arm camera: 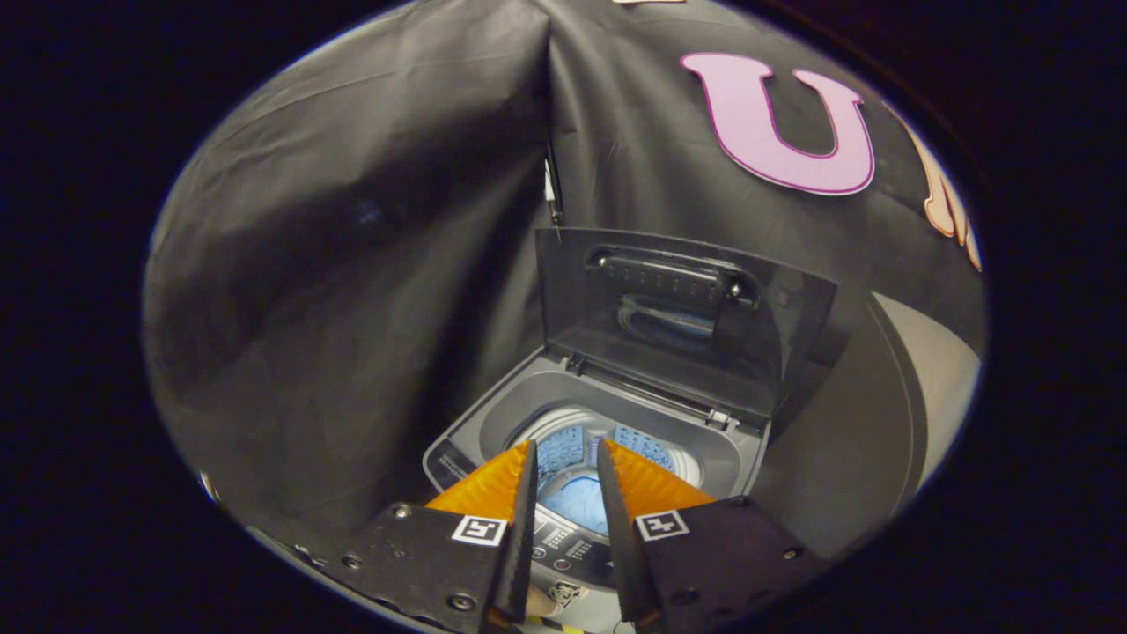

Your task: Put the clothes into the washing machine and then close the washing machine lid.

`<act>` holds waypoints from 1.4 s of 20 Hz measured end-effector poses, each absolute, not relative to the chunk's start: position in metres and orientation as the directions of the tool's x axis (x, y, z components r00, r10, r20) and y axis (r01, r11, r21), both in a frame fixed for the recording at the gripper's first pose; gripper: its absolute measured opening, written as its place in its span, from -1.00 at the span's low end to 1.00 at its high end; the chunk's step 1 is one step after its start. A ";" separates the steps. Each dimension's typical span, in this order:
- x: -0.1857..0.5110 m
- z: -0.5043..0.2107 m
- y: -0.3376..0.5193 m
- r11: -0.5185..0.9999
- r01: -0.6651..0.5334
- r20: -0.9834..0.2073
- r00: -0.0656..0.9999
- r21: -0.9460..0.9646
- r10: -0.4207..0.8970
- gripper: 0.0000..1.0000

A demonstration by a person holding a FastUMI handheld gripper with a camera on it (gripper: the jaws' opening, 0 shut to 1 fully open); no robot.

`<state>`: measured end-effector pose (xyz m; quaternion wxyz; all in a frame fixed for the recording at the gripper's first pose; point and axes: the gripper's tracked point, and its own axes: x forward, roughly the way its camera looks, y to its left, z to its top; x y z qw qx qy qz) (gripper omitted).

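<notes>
The hand-held gripper (pixel 565 449) hovers with fingers slightly parted, holding nothing, above the washing machine (pixel 467 440). Pale blue clothes (pixel 577 502) already lie in the drum just beyond them — the lid (pixel 678 317) stands upright, yet to be closed.

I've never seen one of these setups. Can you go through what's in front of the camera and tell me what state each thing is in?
washing machine lid: open, standing upright at the back.
washing machine: open at the top, drum exposed.
drum: holds something blue, probably clothes.
gripper: open, empty, fingers above the drum opening.
</notes>
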<state>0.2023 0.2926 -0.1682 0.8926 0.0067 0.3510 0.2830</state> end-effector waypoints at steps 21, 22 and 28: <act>0.211 -0.079 0.225 0.897 -0.412 -0.386 0.811 0.157 0.440 -0.22; 0.210 -0.072 0.222 0.899 -0.407 -0.368 0.821 0.161 0.437 -0.22; 0.202 -0.033 0.192 0.916 -0.370 -0.282 0.872 0.156 0.401 -0.22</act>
